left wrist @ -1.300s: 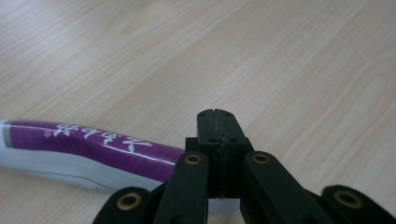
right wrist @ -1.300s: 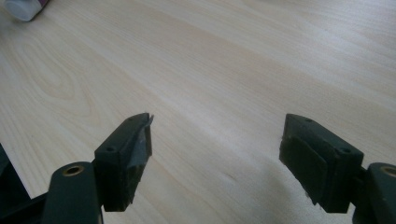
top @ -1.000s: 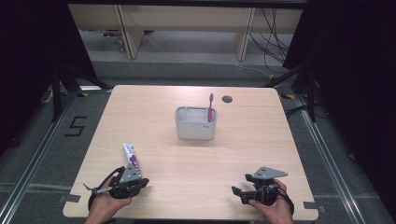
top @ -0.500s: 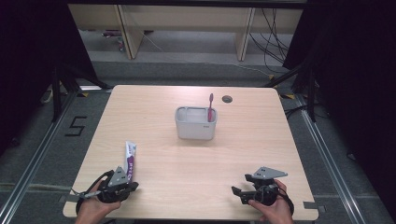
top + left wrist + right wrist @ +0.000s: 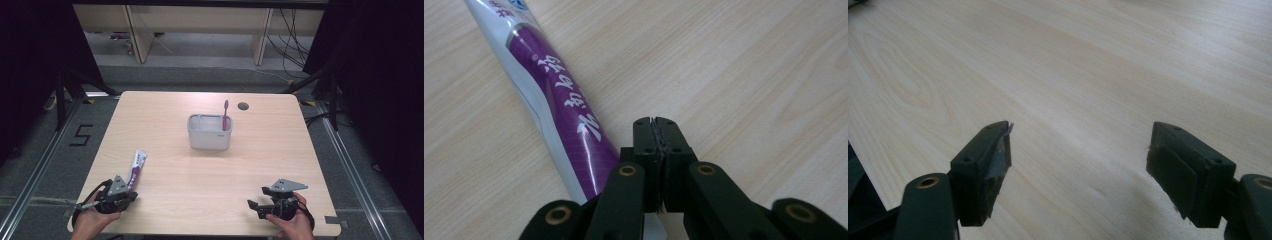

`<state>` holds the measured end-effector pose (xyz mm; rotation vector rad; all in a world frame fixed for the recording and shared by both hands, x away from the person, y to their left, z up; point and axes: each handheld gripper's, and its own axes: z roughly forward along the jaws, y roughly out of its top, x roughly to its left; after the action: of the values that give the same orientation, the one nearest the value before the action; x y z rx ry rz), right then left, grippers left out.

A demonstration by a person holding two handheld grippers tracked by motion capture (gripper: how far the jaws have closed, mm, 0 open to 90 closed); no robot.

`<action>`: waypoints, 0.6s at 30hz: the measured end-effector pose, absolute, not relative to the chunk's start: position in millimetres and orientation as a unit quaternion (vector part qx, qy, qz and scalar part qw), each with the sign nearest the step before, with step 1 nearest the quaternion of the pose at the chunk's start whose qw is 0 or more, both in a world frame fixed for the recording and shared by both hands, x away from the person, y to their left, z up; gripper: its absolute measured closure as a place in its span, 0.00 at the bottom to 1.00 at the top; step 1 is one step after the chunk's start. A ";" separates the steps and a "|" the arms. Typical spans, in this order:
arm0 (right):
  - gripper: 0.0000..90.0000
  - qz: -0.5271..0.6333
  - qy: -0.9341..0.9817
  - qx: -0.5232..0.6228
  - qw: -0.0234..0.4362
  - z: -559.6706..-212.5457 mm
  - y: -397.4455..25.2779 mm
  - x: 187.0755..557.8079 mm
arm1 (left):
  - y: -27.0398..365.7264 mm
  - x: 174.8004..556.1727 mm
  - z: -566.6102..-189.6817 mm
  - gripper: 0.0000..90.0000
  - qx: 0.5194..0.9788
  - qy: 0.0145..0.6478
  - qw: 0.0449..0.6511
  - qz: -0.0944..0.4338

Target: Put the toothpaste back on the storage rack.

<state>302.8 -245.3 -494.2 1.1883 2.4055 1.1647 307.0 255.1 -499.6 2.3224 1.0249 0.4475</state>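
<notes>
A pale wooden bench (image 5: 200, 195) with a round cable hole (image 5: 243, 106) stands on grey floor (image 5: 40, 150) marked "5" (image 5: 80, 135). Black curtains (image 5: 30, 60) flank it; wooden shelving (image 5: 200, 20) and loose cables (image 5: 292, 45) lie behind.

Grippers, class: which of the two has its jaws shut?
The left gripper, beside the purple toothpaste tube: its jaws meet, gripping nothing. The right gripper has jaws wide apart.

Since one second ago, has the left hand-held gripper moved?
Yes. The left hand-held gripper has drawn back toward the table's near-left corner, farther from the grey holder, and its jaws are now shut beside the toothpaste tube.
</notes>
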 end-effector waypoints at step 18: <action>0.29 0.397 0.819 0.404 0.099 -495.3 -244.2 303.4 | 258.3 307.0 -493.3 0.78 0.852 0.408 0.280 0.175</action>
<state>303.4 -244.2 -495.3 1.1938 2.4212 1.1735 307.0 258.3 -493.3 2.2836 1.0932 0.4691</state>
